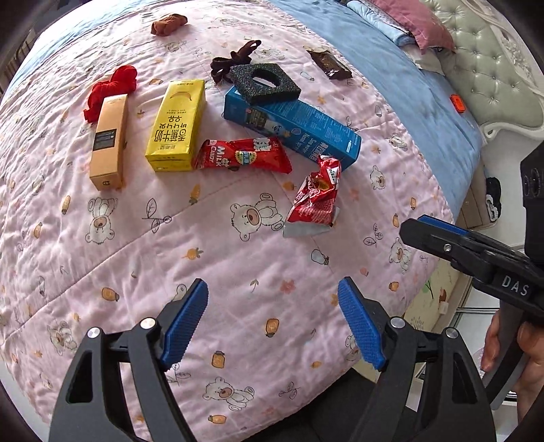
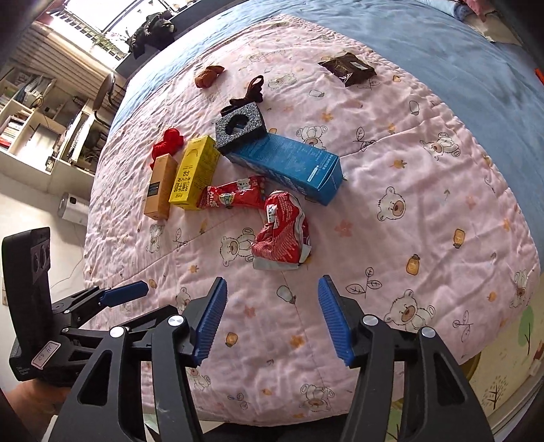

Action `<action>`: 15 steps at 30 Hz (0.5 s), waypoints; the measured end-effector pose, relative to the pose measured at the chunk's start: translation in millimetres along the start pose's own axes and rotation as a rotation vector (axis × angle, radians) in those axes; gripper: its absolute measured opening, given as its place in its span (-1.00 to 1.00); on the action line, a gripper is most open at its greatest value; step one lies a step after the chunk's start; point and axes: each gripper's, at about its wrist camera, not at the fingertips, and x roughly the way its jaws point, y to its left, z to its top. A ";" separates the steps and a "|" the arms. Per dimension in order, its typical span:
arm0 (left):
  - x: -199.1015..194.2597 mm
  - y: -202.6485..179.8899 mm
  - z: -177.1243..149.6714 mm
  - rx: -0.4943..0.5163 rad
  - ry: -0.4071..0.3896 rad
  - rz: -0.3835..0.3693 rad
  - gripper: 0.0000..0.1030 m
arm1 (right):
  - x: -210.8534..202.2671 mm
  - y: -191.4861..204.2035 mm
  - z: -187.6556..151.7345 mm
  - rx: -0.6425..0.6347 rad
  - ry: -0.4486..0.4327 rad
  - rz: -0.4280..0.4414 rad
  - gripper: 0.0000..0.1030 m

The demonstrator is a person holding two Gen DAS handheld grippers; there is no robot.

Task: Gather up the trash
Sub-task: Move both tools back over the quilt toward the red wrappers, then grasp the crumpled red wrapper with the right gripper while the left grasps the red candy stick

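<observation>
A bed [image 1: 425, 112] with a tufted headboard [image 1: 482, 61], wooden shelves [image 2: 37, 112] by a bright window [image 2: 98, 17].

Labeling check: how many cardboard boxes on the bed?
3. Tan box at left beside the yellow box; blue box to their right, its far end under a black foam block. None seems hidden.

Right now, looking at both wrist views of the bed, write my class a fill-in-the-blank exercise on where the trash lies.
1. The black foam block with a hole rests on top of the ____ carton.
2. The tan box lies beside the ____ carton.
3. Both the left gripper and right gripper hold ____.
4. The crumpled red wrapper lies on the ____ quilt.

Missing words: blue; yellow; nothing; pink
</observation>
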 end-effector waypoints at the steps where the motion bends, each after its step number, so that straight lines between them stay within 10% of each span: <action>1: 0.5 1.5 3.3 0.011 -0.001 -0.002 0.53 | 6.2 -1.3 3.2 0.009 0.005 -0.010 0.11; 15: 36.0 10.3 48.5 0.156 0.065 -0.011 0.53 | 83.9 -13.3 39.8 0.067 0.091 -0.012 0.11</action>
